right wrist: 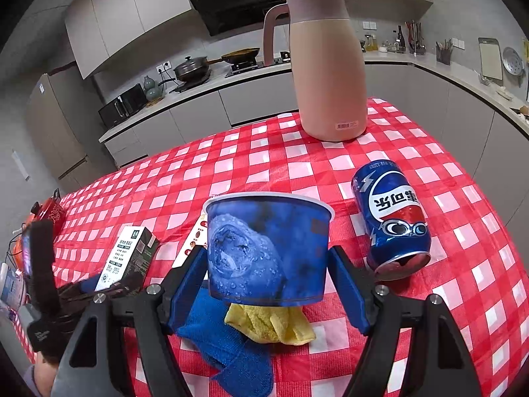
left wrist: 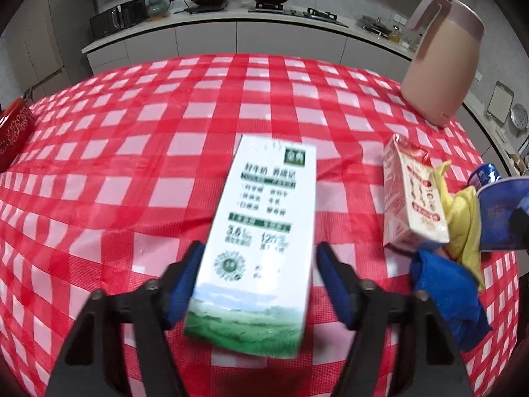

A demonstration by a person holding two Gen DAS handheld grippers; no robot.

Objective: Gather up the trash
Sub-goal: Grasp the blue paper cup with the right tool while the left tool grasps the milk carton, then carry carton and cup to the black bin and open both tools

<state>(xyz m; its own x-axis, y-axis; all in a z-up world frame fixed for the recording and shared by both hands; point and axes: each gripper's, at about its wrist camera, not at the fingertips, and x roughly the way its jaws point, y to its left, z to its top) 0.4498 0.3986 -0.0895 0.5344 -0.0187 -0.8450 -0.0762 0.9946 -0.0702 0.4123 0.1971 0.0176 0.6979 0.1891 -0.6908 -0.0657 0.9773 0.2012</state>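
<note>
A white and green milk carton (left wrist: 261, 228) lies lengthwise between the blue pads of my left gripper (left wrist: 258, 258). The left pad is against it and a thin gap shows at the right pad. The right wrist view has the same carton (right wrist: 129, 254) at the left. My right gripper (right wrist: 267, 261) is shut on a blue paper bowl (right wrist: 267, 244), which hangs just above a yellow cloth (right wrist: 271, 326) and a blue cloth (right wrist: 228, 340). A crushed blue Pepsi can (right wrist: 390, 218) lies to the bowl's right. A small red and white carton (left wrist: 410, 198) lies beside the cloths.
A red checked tablecloth (left wrist: 165, 139) covers the table. A tall pink jug (right wrist: 327, 76) stands at the far edge. A red box (left wrist: 13, 129) sits at the left edge. Kitchen counters with pans and a microwave run behind the table.
</note>
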